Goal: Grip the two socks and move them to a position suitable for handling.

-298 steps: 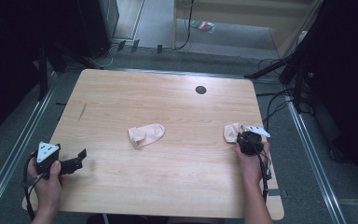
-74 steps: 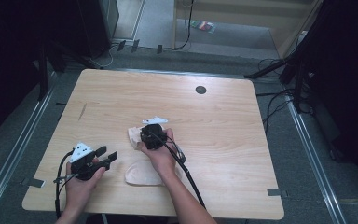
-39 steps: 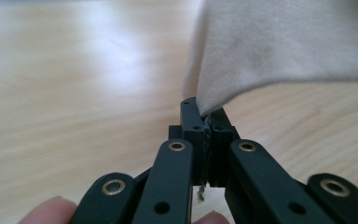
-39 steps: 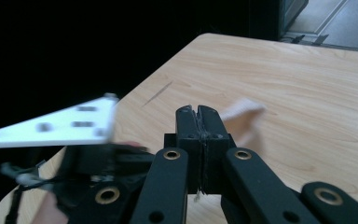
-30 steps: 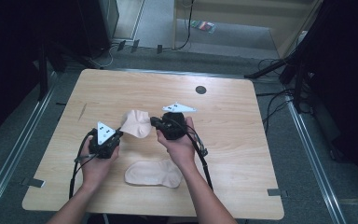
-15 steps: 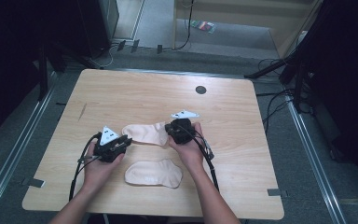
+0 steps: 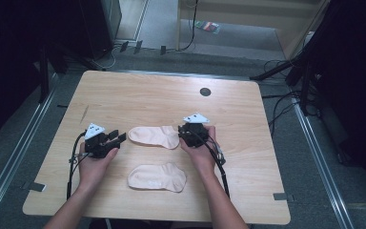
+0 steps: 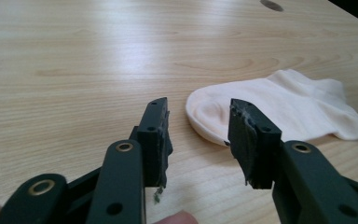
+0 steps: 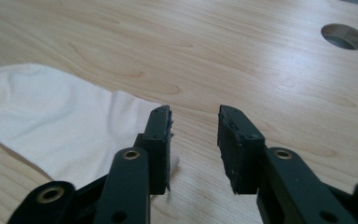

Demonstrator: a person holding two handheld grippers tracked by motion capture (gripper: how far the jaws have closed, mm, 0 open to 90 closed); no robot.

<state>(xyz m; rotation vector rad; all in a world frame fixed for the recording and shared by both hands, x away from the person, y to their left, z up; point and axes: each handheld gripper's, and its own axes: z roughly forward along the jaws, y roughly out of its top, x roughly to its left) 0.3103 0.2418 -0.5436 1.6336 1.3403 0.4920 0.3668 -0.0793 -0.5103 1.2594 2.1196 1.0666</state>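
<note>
Two pale pink socks lie flat on the wooden tabletop (image 7: pixel 138 90), and there is no box, bin or tray among them, so neither sits in anything. The far sock (image 7: pixel 154 136) stretches between the two hands, its rounded toe toward the person's left and its cuff toward the right. The near sock (image 7: pixel 157 177) lies closer to the person, apart from the far one and parallel to it, with bare wood between them.

The left claw (image 7: pixel 119 137) rests low over the tabletop just beside the toe end of the far sock. In the left gripper view its jaws stand released with a clear gap, nothing between them, and the toe of the far sock (image 8: pixel 279 105) lies just beyond the fingertips, partly behind the right-hand jaw.

The right claw (image 7: pixel 185 135) sits at the cuff end of the same sock. In the right gripper view its jaws are also released and grip nothing; the edge of the far sock (image 9: pixel 51 126) reaches under the left-hand jaw, while the gap itself shows bare wood.

A round cable hole (image 7: pixel 205 91) is set in the tabletop near the far edge, well apart from both socks.
</note>
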